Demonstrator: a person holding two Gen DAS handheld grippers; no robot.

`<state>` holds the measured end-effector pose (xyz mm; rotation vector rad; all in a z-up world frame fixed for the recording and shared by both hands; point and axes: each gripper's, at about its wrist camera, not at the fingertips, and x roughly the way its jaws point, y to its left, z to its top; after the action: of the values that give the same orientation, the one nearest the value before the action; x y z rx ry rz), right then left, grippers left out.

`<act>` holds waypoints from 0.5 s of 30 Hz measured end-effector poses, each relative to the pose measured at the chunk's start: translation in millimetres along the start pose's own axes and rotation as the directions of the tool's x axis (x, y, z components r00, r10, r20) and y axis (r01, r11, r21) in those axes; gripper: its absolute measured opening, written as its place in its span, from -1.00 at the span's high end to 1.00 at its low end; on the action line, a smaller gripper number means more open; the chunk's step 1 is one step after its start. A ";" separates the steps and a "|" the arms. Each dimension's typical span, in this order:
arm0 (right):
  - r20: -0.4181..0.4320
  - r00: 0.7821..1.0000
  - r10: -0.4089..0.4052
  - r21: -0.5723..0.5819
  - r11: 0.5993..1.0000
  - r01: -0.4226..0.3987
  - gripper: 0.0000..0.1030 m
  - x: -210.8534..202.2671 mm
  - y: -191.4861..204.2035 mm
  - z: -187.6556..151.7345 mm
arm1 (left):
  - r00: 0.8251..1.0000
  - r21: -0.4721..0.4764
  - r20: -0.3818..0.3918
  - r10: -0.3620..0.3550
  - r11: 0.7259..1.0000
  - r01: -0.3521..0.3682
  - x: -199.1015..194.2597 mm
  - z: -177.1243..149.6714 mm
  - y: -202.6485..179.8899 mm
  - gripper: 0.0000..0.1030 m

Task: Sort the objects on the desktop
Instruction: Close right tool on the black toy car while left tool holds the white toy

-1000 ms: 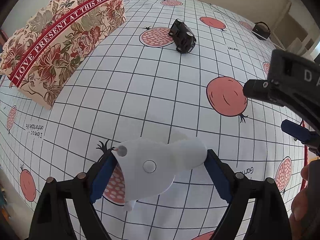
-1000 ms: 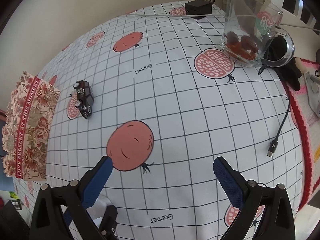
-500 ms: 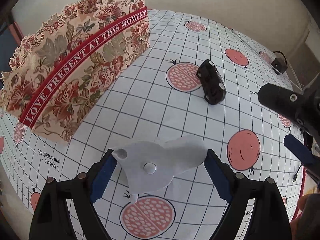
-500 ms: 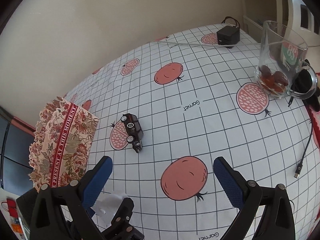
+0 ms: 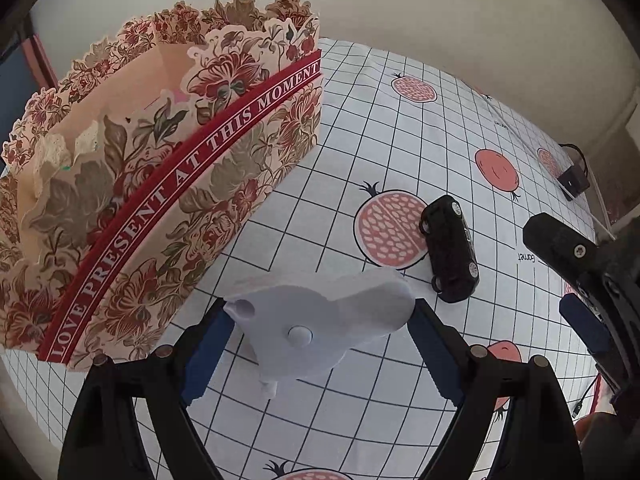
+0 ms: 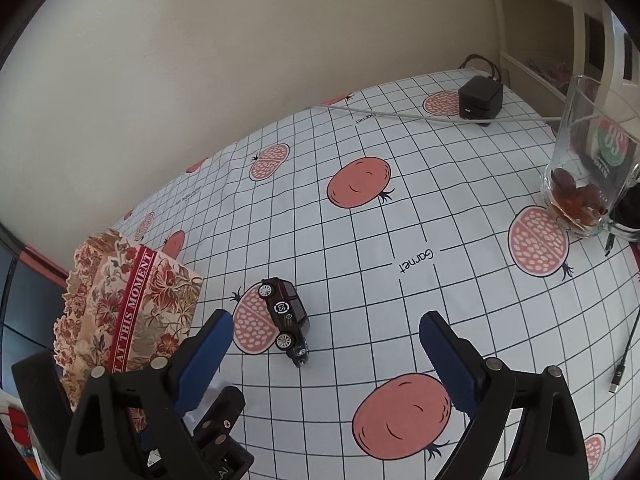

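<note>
My left gripper (image 5: 320, 312) is shut on a white plastic piece (image 5: 320, 332) with a round stud, held just above the cloth. A floral paper box (image 5: 160, 184) with an open top stands close to its left. Right of the piece, a black toy car (image 5: 450, 248) lies on its side. In the right wrist view that car (image 6: 286, 314) lies just beyond my right gripper (image 6: 326, 322), a little left of centre. Its jaws are closing with nothing between them. The box (image 6: 132, 312) is at the left. The left gripper's body (image 6: 216, 432) shows at the bottom left.
A glass mug (image 6: 584, 168) with red dried fruit stands at the far right. A black charger (image 6: 480, 98) and its white cable (image 6: 400, 114) lie at the back. A black USB cable (image 6: 624, 356) trails along the right edge of the checked tablecloth (image 6: 400, 240).
My left gripper has carried the white piece toward the floral box, which now looms larger. My right gripper has moved closer to the toy car and its jaws have narrowed a little.
</note>
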<state>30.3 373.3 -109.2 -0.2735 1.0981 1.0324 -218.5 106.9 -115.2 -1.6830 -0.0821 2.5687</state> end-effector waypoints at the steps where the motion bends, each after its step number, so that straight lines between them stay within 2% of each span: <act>1: -0.004 1.000 0.003 0.005 1.000 -0.003 -0.82 4.1 -0.8 1.6 | 1.000 0.000 0.002 -0.001 1.000 0.001 -3.6 -1.0 3.5 -0.72; 8: -0.014 1.000 0.021 0.000 1.000 -0.021 -0.78 26.3 5.3 8.9 | 1.000 -0.041 -0.001 -0.010 0.999 0.010 -0.8 6.4 11.0 -0.72; 12: -0.034 0.999 -0.002 -0.003 1.000 0.002 -0.76 38.6 8.5 7.0 | 1.000 -0.064 -0.008 -0.023 0.998 0.023 0.5 6.0 13.8 -0.72; 15: -0.058 0.998 0.007 -0.002 1.000 -0.007 -0.54 47.3 10.0 4.5 | 1.000 -0.070 -0.022 -0.021 0.997 0.020 2.6 4.5 15.3 -0.72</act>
<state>28.4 407.5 -143.5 -0.3033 1.1512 1.0376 -224.2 91.9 -117.1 -1.7244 -0.1897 2.5604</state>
